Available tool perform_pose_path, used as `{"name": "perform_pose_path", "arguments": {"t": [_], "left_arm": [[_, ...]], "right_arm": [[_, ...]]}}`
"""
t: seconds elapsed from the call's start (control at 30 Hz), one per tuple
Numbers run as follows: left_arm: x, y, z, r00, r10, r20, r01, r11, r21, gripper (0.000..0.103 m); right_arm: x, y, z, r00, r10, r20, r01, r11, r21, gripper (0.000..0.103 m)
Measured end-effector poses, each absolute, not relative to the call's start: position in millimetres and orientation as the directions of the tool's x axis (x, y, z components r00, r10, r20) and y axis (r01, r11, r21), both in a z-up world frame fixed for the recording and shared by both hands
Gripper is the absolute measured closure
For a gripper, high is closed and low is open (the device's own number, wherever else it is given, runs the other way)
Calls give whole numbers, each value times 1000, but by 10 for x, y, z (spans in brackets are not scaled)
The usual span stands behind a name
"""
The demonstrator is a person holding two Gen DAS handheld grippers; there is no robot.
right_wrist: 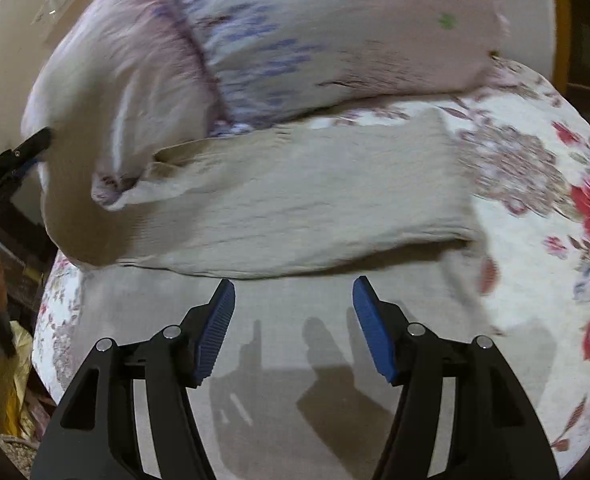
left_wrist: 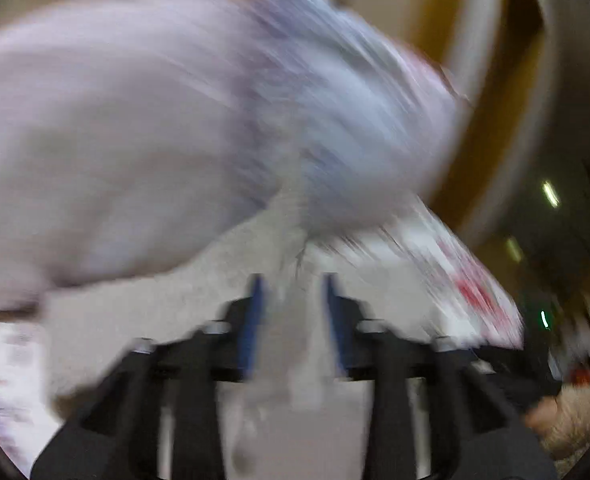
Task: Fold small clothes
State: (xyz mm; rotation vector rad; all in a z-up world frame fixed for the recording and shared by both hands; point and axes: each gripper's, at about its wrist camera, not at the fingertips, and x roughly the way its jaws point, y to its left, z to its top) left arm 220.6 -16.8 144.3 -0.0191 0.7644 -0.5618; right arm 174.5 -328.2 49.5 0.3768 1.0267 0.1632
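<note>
from left to right, our left gripper (left_wrist: 293,292), badly blurred, pinched a strip of the beige garment (right_wrist: 295,200) between its blue pads, the garment lay across the floral bedsheet (right_wrist: 535,240) under a lilac pillow (right_wrist: 295,32), and our right gripper (right_wrist: 293,300) hovered wide open, empty.

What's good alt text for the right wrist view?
The open right gripper hovers over a beige garment folded on a floral bedsheet. A lilac pillow lies behind, and the left gripper enters at the left edge.
</note>
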Motion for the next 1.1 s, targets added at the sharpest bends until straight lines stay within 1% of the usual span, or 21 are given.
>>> {"name": "perform_pose_path", "arguments": {"t": [0.03,0.1,0.13,0.17,0.23,0.3,0.37,0.43,0.5,0.53,0.6,0.67,0.7,0.73,0.77,0.83,0.9,0.93,0.97,1.0,1.1], "left_arm": [[2157,-447,1298,531,-481,-698,511,838,-189,64],[2016,-511,1143,520,-441,-732,504,850,-155,63],[1956,-397,1109,527,-426,-735,477,865,-159,54],[1844,-109,1057,547,-393,-739,402,898,-180,40],[1668,297,978,566,-326,-757,281,940,-195,33],[1417,824,808,550,-223,-805,133,975,-180,32],[1136,1329,565,492,-125,-861,-19,988,-154,31],[851,1625,407,445,-128,-887,-125,971,-203,31],[614,1769,317,433,-184,-882,-164,946,-278,32],[515,1793,287,430,-208,-878,-168,938,-304,33],[298,1732,260,434,-269,-860,-149,920,-363,42],[145,1668,251,426,-329,-843,-130,899,-417,60],[73,1665,203,416,-358,-836,-124,888,-442,63],[-10,1646,185,408,-374,-833,-123,881,-456,70],[-69,1643,164,397,-388,-832,-124,875,-468,75],[-171,1589,139,393,-399,-828,-129,868,-479,77],[-185,1543,132,381,-409,-829,-135,863,-488,82],[-168,1526,138,373,-415,-830,-132,862,-490,86],[-133,1480,130,364,-422,-830,-126,861,-493,93],[-75,1434,142,363,-428,-828,-117,860,-496,96],[206,1415,307,410,-464,-785,-61,845,-531,96]], "right_arm": [[1716,-3367,479,506,305,-807,63,920,387,40],[1581,-3580,493,516,304,-801,92,910,404,40],[1510,-3667,503,520,303,-799,100,907,409,40],[1413,-3778,495,515,305,-802,114,902,416,40],[1212,-3992,419,482,335,-810,161,875,457,40],[1027,-4144,309,452,379,-807,219,830,513,40],[841,-4222,196,423,435,-795,265,780,567,44],[676,-4229,87,398,499,-770,288,728,622,50],[505,-4187,23,393,584,-711,289,655,698,53],[442,-4158,-9,379,621,-686,289,625,725,57],[321,-4026,-102,327,700,-635,291,565,773,67],[194,-3915,-171,293,749,-595,288,524,802,83],[143,-3865,-199,278,769,-576,288,505,814,88],[110,-3819,-216,270,781,-563,287,492,822,91],[81,-3773,-220,265,794,-547,284,478,831,92],[81,-3738,-209,271,804,-530,274,463,843,93],[147,-3716,-162,287,805,-520,252,460,851,94],[202,-3713,-121,297,802,-519,235,465,853,94],[276,-3711,-58,312,796,-519,210,475,855,94],[337,-3728,-1,333,789,-516,187,481,857,94],[695,-3816,249,426,765,-484,119,483,868,95]]}}
